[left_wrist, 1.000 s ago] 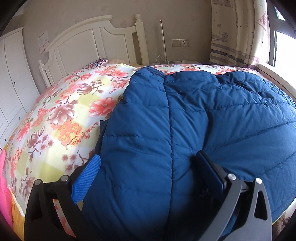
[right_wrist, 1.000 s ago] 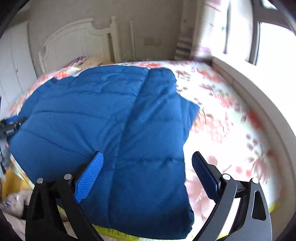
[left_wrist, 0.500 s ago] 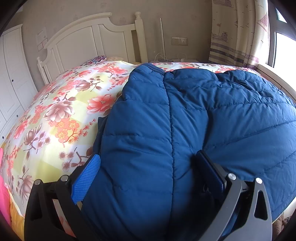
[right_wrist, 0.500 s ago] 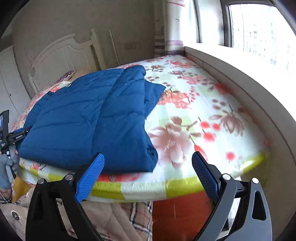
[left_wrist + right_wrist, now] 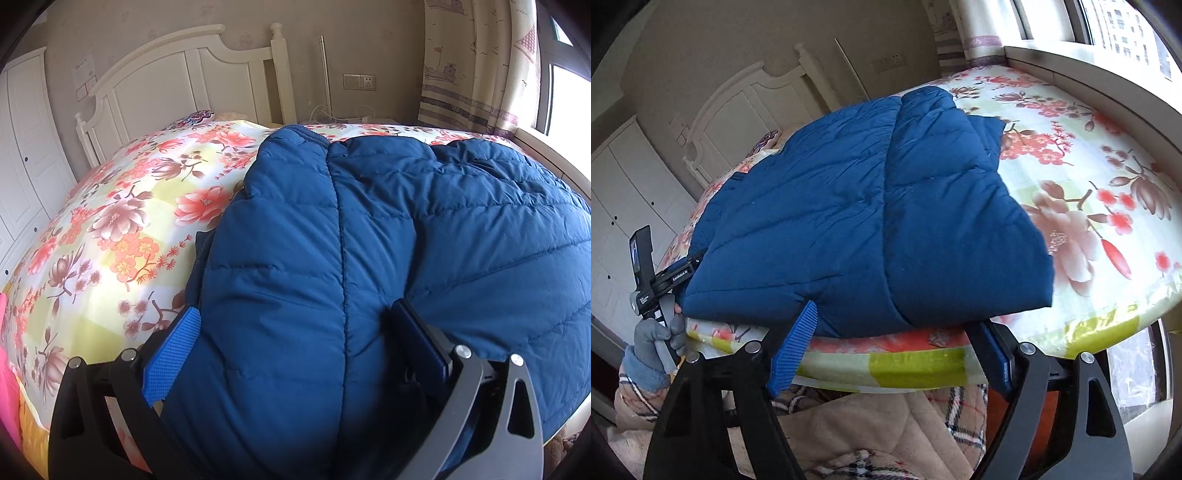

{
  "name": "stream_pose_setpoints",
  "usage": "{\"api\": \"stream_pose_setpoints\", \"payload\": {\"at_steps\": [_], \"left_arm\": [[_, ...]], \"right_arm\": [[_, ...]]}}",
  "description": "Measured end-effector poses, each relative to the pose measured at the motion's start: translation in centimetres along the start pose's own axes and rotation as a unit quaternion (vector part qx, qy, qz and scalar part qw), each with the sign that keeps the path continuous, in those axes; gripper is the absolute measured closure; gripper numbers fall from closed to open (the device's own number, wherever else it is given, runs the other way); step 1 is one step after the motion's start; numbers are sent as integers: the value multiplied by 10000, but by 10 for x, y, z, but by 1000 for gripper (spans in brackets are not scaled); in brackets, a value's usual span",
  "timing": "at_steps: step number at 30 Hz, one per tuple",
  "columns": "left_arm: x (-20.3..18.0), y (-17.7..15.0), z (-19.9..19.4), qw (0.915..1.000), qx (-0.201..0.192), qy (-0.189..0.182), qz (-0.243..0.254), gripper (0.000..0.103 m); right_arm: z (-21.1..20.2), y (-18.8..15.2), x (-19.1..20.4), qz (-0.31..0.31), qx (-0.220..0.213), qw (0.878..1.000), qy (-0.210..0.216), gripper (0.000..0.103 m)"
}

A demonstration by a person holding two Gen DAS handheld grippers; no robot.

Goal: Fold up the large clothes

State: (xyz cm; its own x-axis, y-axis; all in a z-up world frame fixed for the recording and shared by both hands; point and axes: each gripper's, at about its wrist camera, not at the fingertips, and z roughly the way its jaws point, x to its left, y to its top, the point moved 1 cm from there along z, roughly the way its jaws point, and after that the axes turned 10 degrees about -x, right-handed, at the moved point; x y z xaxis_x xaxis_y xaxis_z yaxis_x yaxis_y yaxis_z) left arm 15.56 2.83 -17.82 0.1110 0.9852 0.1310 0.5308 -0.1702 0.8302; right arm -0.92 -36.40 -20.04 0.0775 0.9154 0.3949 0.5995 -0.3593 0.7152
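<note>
A blue puffer jacket [image 5: 369,240] lies folded on the flowered bed [image 5: 122,229]. My left gripper [image 5: 295,310] sits at the jacket's near left corner. Its jaws stand wide, with a thick fold of the jacket bulging between them. From the right wrist view, the left gripper [image 5: 670,275] pokes under the jacket's [image 5: 849,206] left edge, held by a gloved hand [image 5: 652,339]. My right gripper [image 5: 894,321] hangs just off the bed's front edge below the jacket's hem. Its jaws are closing, and only the bed's side shows between the pads.
A white headboard [image 5: 177,74] and a wardrobe [image 5: 22,155] stand behind the bed. A window ledge [image 5: 1108,74] runs along the bed's right side, with a curtain [image 5: 476,62] above it. A plaid quilted garment [image 5: 868,424] lies below the bed's front edge.
The right gripper drew back from over the jacket to beyond the bed's front edge, then rolled and came closer to the hem. The left gripper stayed put.
</note>
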Motion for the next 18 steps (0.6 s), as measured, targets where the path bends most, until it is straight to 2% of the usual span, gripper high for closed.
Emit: {"api": "stream_pose_setpoints", "payload": {"at_steps": [3, 6, 9, 12, 13, 15, 16, 17, 18], "left_arm": [[0, 0, 0, 10000, -6, -6, -13, 2], [-1, 0, 0, 10000, -5, -10, -13, 2], [-1, 0, 0, 10000, -8, -7, -14, 2], [-1, -1, 0, 10000, -13, -14, -30, 2], [-1, -1, 0, 10000, -9, -7, -50, 2], [-2, -1, -1, 10000, -2, 24, -54, 2], [-3, -1, -2, 10000, 2, 43, -56, 2], [-4, 0, -3, 9999, 30, 63, -76, 2], [-5, 1, -5, 9998, 97, 109, -103, 2]], "right_arm": [[10, 10, -7, 521, -1, 9986, 125, 16], [21, 23, -24, 1549, -318, 9871, 266, 14], [33, 33, -17, 1629, -387, 9859, -49, 14], [46, 36, -13, 1690, -650, 9834, 56, 34], [47, 37, -14, 1763, -729, 9815, 129, 38], [41, 38, -16, 1780, -1001, 9786, 263, 55], [35, 38, -17, 1775, -1130, 9769, 360, 56], [31, 40, -19, 1789, -1225, 9752, 446, 65], [26, 41, -20, 1820, -1316, 9727, 581, 67]]}}
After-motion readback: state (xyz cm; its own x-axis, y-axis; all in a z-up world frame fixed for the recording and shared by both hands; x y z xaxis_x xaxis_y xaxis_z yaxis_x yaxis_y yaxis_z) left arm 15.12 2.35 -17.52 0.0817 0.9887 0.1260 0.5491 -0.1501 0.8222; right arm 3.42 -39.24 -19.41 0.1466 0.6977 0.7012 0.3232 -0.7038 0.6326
